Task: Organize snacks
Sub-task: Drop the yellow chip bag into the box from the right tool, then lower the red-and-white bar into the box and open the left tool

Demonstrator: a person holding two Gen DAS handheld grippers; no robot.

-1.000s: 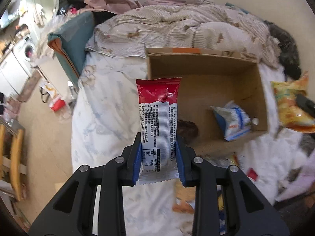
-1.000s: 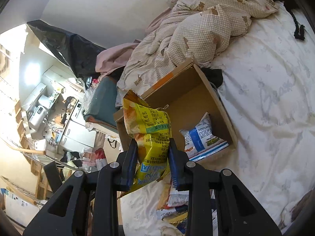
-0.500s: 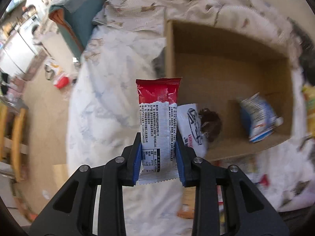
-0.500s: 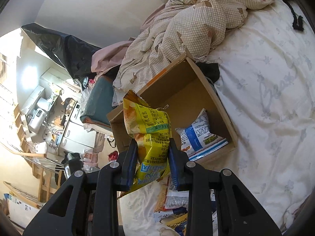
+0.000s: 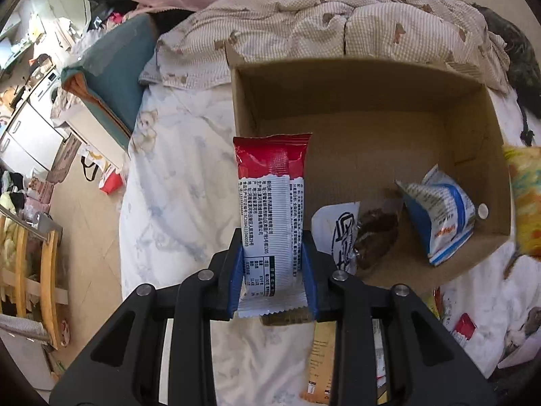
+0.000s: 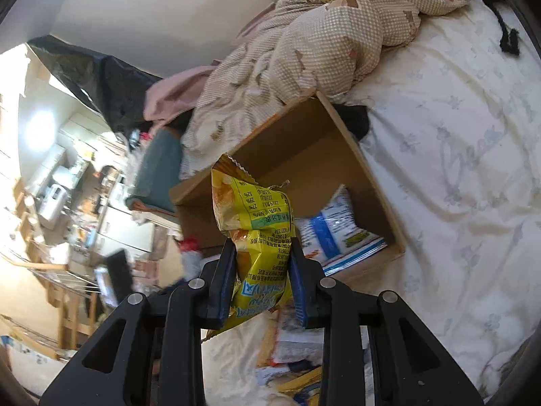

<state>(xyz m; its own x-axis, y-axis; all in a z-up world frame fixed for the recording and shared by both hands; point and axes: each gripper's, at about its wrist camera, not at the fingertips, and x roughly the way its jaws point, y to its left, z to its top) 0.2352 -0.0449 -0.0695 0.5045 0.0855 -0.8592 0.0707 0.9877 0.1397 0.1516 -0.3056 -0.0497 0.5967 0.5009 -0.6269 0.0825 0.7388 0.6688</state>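
My left gripper (image 5: 272,270) is shut on a red and white snack bar (image 5: 270,203), held upright just before the near left corner of an open cardboard box (image 5: 372,84) on the bed. Inside the box lie a blue and white snack bag (image 5: 439,216) and a white packet with a dark snack (image 5: 358,233). My right gripper (image 6: 262,274) is shut on a yellow chip bag (image 6: 257,233), held above the box's near edge (image 6: 368,165). The blue bag (image 6: 334,233) shows in that view too. The yellow bag also shows at the right edge of the left wrist view (image 5: 527,199).
A checked quilt (image 5: 338,17) is heaped behind the box. Several loose snack packets (image 6: 297,348) lie on the white sheet (image 6: 456,169) in front of the box. A teal cushion (image 5: 118,64) sits at the bed's left edge, with floor and furniture (image 5: 33,203) beyond.
My left gripper has swung over the box and back a little, still holding the bar. My right gripper has moved closer to the box with the yellow bag.
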